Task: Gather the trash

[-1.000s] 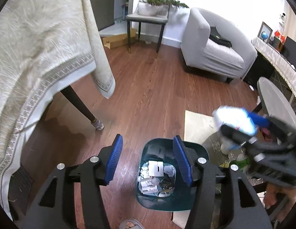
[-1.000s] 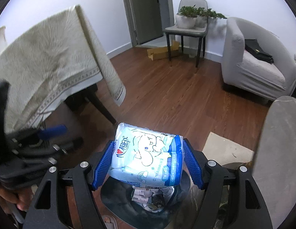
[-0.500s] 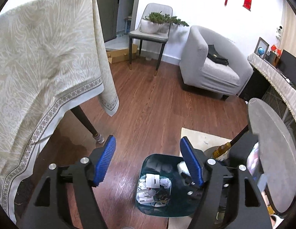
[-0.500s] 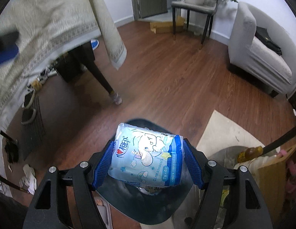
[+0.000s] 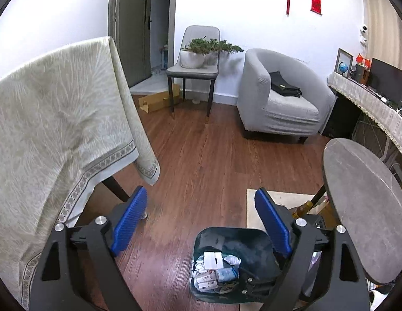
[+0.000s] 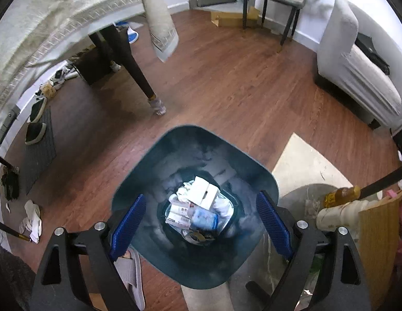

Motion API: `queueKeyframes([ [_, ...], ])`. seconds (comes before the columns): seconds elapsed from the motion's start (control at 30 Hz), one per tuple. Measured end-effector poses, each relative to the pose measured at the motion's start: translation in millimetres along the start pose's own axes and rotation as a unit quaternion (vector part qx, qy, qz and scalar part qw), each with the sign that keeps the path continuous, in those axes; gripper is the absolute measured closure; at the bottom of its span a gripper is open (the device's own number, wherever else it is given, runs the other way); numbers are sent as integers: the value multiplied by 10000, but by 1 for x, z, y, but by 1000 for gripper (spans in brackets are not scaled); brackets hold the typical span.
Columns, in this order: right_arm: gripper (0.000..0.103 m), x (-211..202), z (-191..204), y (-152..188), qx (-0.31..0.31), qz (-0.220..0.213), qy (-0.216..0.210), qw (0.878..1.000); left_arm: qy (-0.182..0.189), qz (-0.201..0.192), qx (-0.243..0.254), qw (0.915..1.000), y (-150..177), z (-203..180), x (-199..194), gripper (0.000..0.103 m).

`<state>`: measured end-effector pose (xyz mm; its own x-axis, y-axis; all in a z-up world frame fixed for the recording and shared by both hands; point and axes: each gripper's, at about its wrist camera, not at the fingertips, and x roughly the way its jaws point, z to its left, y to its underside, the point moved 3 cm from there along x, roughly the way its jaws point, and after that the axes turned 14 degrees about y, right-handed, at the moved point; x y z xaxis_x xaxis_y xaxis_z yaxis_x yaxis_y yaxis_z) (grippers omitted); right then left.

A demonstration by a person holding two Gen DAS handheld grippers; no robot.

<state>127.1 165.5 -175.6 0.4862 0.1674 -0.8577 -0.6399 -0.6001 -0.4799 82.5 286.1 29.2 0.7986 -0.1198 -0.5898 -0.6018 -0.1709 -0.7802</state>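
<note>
A dark teal trash bin stands on the wood floor, seen from above in the right wrist view. At its bottom lie white boxes and papers and the light blue tissue pack. My right gripper is open and empty right above the bin's mouth. My left gripper is open and empty, higher up and a little back from the bin, which shows at the bottom of the left wrist view with the blue pack inside.
A table with a beige cloth and dark legs stands left. A round grey table is right. A grey armchair, a chair with a plant, a beige mat, shoes and socks are around.
My right gripper opened and let the blue tissue pack fall into the bin. It tilted down over the bin. My left gripper rose and tilted up.
</note>
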Motion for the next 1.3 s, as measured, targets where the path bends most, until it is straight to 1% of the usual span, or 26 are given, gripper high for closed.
queueKeyframes([
  [0.13, 15, -34, -6, -9, 9, -404, -64, 9992, 37, -164, 60, 9998, -10, -10, -11, 11],
  [0.3, 15, -79, -24, -20, 110, -891, 52, 9959, 72, -342, 147, 9993, -22, -21, -28, 9],
  [0.37, 14, -103, -39, -23, 259, -1141, 137, 9930, 73, -386, 159, 9991, -26, -28, -33, 7],
  [0.4, 12, -112, -48, -23, 369, -1250, 164, 9913, 106, -389, 168, 9990, -28, -31, -34, 7],
  [0.47, 11, -132, -68, -23, 594, -1430, 248, 9876, 169, -385, 233, 9988, -29, -41, -35, 6],
  [0.53, 11, -148, -86, -24, 770, -1573, 334, 9840, 124, -382, 336, 9986, -29, -52, -35, 5],
  [0.6, 6, -169, -111, -19, 970, -1779, 500, 9780, 94, -382, 364, 9986, -28, -60, -36, 5],
  [0.63, 5, -177, -121, -16, 1036, -1852, 597, 9754, 51, -417, 338, 9985, -27, -66, -37, 4],
  [0.77, 4, -207, -162, 5, 1358, -2119, 927, 9634, -247, -585, 425, 9971, -20, -82, -42, 3],
  [0.8, 4, -216, -174, 12, 1462, -2190, 1000, 9595, -265, -646, 428, 9966, -20, -85, -45, 3],
  [0.87, 4, -231, -196, 29, 1645, -2318, 1191, 9513, -214, -797, 357, 9959, -19, -89, -52, 3],
  [0.97, 4, -248, -218, 53, 1810, -2407, 1427, 9428, -68, -994, 257, 9947, -15, -95, -67, 3],
  [1.03, 4, -263, -236, 74, 1939, -2457, 1618, 9359, -51, -1072, 295, 9938, -10, -102, -77, 3],
  [1.1, 4, -276, -249, 95, 2075, -2501, 1756, 9293, -43, -1053, 343, 9938, -5, -109, -81, 3],
  [1.2, 4, -290, -267, 125, 2311, -2506, 1891, 9209, 65, -896, 467, 9949, 7, -121, -83, 3],
  [1.3, 4, -297, -281, 156, 2564, -2460, 1971, 9137, 2, -758, 709, 9946, 22, -133, -81, 3],
])
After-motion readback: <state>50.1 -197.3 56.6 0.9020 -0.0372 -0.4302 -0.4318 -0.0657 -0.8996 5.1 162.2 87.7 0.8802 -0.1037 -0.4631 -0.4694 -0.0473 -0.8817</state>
